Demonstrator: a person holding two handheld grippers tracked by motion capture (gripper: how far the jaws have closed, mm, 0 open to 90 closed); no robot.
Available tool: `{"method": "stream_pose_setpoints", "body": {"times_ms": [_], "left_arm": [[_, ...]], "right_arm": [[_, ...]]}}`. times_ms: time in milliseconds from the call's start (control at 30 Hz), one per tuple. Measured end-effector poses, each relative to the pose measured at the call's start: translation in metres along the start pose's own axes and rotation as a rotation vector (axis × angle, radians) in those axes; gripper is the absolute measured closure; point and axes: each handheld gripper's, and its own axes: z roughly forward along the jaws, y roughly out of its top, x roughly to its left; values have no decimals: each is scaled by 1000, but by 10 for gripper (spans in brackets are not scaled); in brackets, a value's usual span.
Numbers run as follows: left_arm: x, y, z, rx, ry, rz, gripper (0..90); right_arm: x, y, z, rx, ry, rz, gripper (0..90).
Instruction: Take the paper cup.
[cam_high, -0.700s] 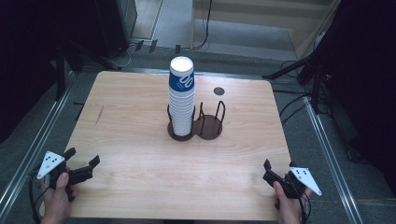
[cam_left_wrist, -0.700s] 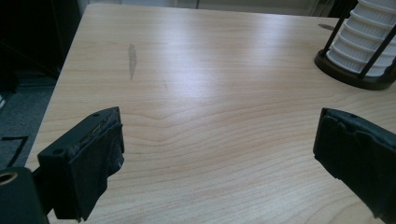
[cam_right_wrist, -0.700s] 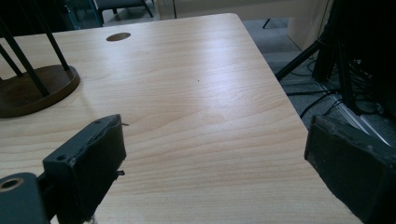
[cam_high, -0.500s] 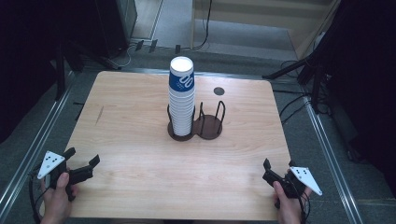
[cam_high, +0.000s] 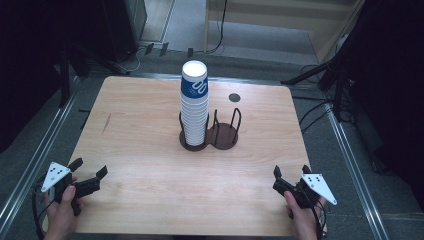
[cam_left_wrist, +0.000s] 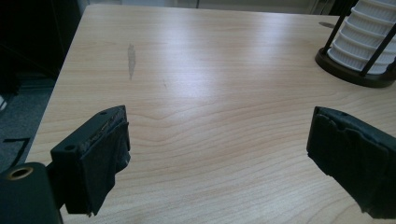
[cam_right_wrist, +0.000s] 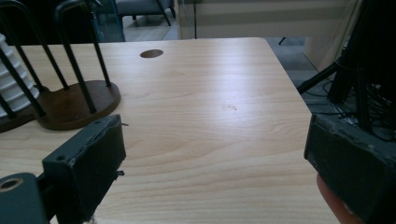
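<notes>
Overhead, a pale wooden surface (cam_high: 150, 130) stands on grey floor among dark stands and cables, and the stack of cups (cam_high: 194, 105) in its dark rack (cam_high: 220, 135) sits at centre, well beyond the left gripper (cam_high: 90, 175) and right gripper (cam_high: 282, 179), both with jaws open and empty at the near corners.

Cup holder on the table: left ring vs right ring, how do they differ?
The left ring of the cup holder carries a tall stack of paper cups; the right ring has nothing in it. The left ring's base is covered by the stack, while the right ring's dark round base lies bare. Shared: both are dark, joined side by side, with thin upright wire posts, near the table centre.
</notes>
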Motion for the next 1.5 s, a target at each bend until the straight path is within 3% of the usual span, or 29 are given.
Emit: {"method": "stream_pose_setpoints", "body": {"times_ms": [133, 567, 1233, 1333, 1500], "left_arm": [[0, 0, 1, 2, 2, -1, 67], [-2, 0, 2, 4, -3, 19, 67], [-3, 0, 2, 4, 1, 27, 67], [-3, 0, 2, 4, 0, 28, 67], [-3, 0, 2, 5, 3, 27, 68]], "right_arm": [[9, 10, 0, -24, 35, -11, 61], [23, 26, 6, -26, 84, -23, 62], [38, 51, 8, -50, 128, -39, 67], [44, 55, 10, -60, 135, -40, 123], [53, 56, 12, -56, 150, -49, 125]]}}
